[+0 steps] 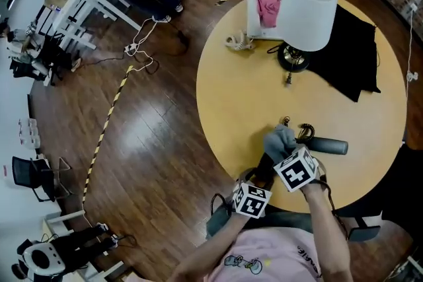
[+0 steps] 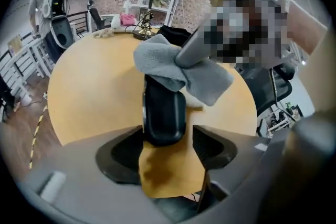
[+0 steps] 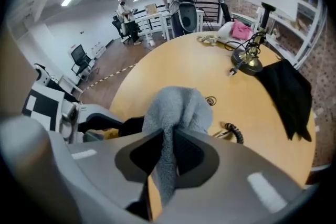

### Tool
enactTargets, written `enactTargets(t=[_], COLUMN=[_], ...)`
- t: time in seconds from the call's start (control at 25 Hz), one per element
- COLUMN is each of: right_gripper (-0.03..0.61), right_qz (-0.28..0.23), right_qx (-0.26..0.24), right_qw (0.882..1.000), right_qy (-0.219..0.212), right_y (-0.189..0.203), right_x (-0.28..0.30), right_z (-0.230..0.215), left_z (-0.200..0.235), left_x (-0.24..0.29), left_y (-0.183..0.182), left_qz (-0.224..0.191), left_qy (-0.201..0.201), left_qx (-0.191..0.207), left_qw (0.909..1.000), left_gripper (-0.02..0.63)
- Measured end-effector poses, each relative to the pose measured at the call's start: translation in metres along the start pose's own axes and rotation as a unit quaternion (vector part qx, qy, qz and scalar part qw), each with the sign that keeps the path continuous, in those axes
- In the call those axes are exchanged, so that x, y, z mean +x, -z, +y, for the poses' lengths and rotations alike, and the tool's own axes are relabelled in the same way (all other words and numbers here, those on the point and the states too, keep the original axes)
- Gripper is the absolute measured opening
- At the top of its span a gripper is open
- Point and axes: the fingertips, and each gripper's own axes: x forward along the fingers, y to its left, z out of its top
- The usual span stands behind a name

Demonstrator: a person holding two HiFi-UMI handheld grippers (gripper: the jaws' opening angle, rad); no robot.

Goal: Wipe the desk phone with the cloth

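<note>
Phone handset point(image 2: 164, 113) at near edge of table point(image 1: 251, 89), cloth point(image 2: 178, 68) bunched over its far end. Right gripper point(image 3: 168, 136) clamped on cloth. Left gripper point(image 2: 168, 139) half-open astride handset's near end, gap on one side. Wiping looks barely begun; most of handset left.

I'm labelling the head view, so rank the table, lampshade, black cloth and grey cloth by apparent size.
1. Table.
2. Lampshade and black cloth, about alike; the lampshade sits nearer the camera.
3. Grey cloth, smallest.
</note>
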Motion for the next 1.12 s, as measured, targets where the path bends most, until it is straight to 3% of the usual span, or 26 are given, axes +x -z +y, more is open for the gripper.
enactTargets(t=[0.04, 0.16, 0.24, 0.32, 0.44, 0.52, 0.6, 0.72, 0.84, 1.0, 1.12], right_gripper=[0.058, 0.058, 0.058, 0.058, 0.058, 0.058, 0.058, 0.058, 0.058, 0.058, 0.058], right_qz=[-0.003, -0.013, -0.001, 0.032, 0.086, 0.084, 0.056, -0.009, -0.026, 0.024, 0.023], right_qx=[0.002, 0.007, -0.008, -0.033, -0.06, -0.065, -0.056, -0.019, 0.006, -0.038, -0.053], right_qw=[1.0, 0.999, 0.999, 0.999, 0.986, 0.983, 0.992, 1.0, 0.999, 0.996, 0.987], right_qy=[0.014, 0.042, 0.033, -0.016, -0.131, -0.149, -0.103, 0.002, 0.032, -0.072, -0.149], right_y=[-0.006, -0.032, -0.042, -0.034, 0.006, 0.006, -0.019, -0.067, -0.079, -0.035, -0.008], right_x=[0.001, 0.003, 0.011, 0.021, 0.022, 0.018, 0.02, 0.016, 0.014, 0.029, 0.023], right_z=[-0.006, -0.016, -0.005, 0.028, 0.091, 0.101, 0.079, 0.023, 0.005, 0.076, 0.109], left_z=[0.004, 0.006, 0.006, 0.006, 0.004, 0.004, 0.006, 0.005, 0.005, 0.008, 0.009], left_x=[0.0, -0.002, -0.002, 0.0, 0.001, -0.002, -0.005, -0.007, -0.007, -0.006, -0.005], left_y=[0.001, 0.003, 0.004, 0.004, 0.005, 0.006, 0.006, 0.006, 0.007, 0.01, 0.009], left_qz=[-0.003, -0.018, -0.021, -0.02, -0.027, -0.036, -0.04, -0.042, -0.044, -0.04, -0.037], left_qy=[-0.003, 0.0, -0.005, -0.015, -0.023, -0.022, -0.018, -0.01, -0.008, -0.011, -0.016], left_qx=[0.0, 0.009, 0.02, 0.036, 0.05, 0.049, 0.045, 0.043, 0.047, 0.049, 0.05], left_qw=[1.0, 0.9998, 0.9996, 0.999, 0.9981, 0.9979, 0.998, 0.9981, 0.9979, 0.998, 0.9979], left_gripper=[0.283, 0.281, 0.282, 0.282, 0.281, 0.279, 0.279, 0.279, 0.279, 0.279, 0.267])
